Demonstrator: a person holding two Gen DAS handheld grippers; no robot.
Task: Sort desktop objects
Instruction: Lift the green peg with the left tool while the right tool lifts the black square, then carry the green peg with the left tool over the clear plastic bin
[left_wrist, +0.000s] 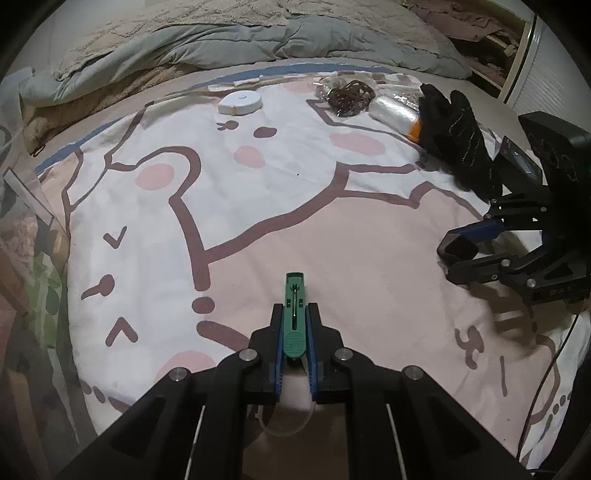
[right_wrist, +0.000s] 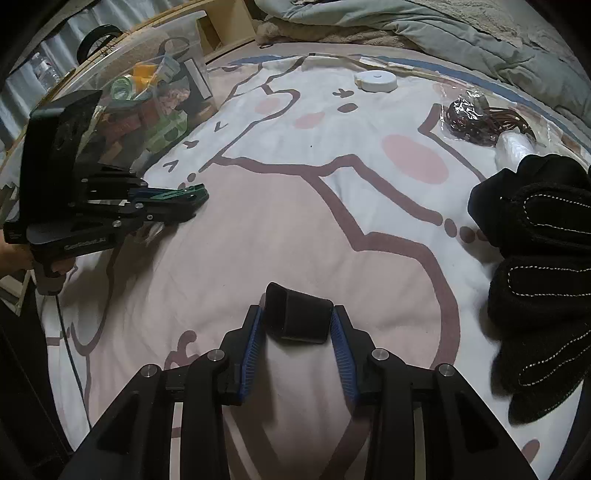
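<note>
Left tool (left_wrist: 294, 314) is clamping a green clip (left_wrist: 294, 312) above the bed (left_wrist: 369, 236), right tool (right_wrist: 297, 323) is pinching a black cup-shaped piece (right_wrist: 297, 314) near the glove (right_wrist: 535, 258); shallow tip grips are risking slippage.

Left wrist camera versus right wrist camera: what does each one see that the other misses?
Only the left wrist view shows the orange cap on the plastic roll.

Only the right wrist view shows the clear bin full of items.

Both show the left gripper clamping a green clip, the right gripper clamping a black block, the white disc, black gloves and cartoon blanket.
</note>
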